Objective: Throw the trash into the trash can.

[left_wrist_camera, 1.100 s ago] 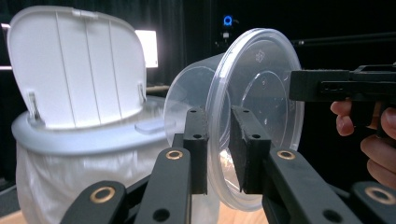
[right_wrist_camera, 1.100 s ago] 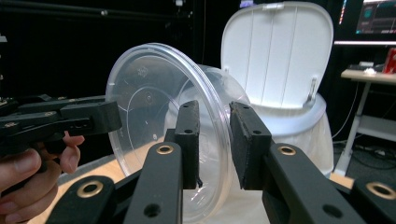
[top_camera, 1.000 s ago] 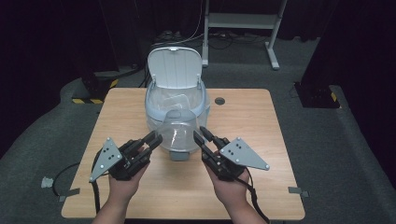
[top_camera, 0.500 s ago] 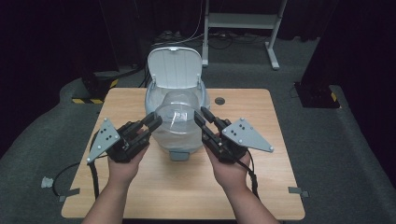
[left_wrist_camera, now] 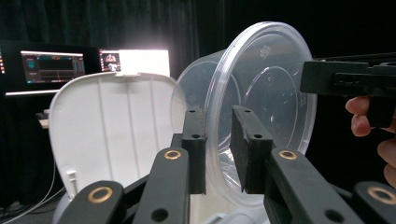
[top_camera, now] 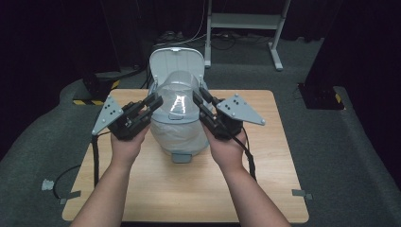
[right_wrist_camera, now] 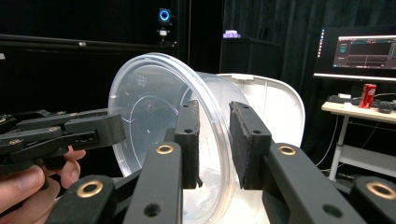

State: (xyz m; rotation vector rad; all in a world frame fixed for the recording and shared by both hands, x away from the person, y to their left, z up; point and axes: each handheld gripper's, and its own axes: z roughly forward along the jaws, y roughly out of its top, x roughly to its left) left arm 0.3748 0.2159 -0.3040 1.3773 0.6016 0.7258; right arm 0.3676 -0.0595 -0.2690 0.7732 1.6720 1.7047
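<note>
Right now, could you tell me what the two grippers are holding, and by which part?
Both hold the clear plastic container by its rim: left gripper on one side, right gripper on the opposite side.

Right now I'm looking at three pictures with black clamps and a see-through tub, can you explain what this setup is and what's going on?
There is no robot arm here. A person holds a hand-operated clamp in each hand: the left gripper and the right gripper. The grey three-cornered plates on top belong to them.

The high view looks down from above the person's side of the table. The other two pictures come from cameras riding on the grippers, looking along their black jaws.

On the table stands a white bin with its lid flipped open.

Between them, the grippers hold a clear tub, tipped on its side above the bin. Each gripper pinches the rim, one jaw inside and one outside.
</note>
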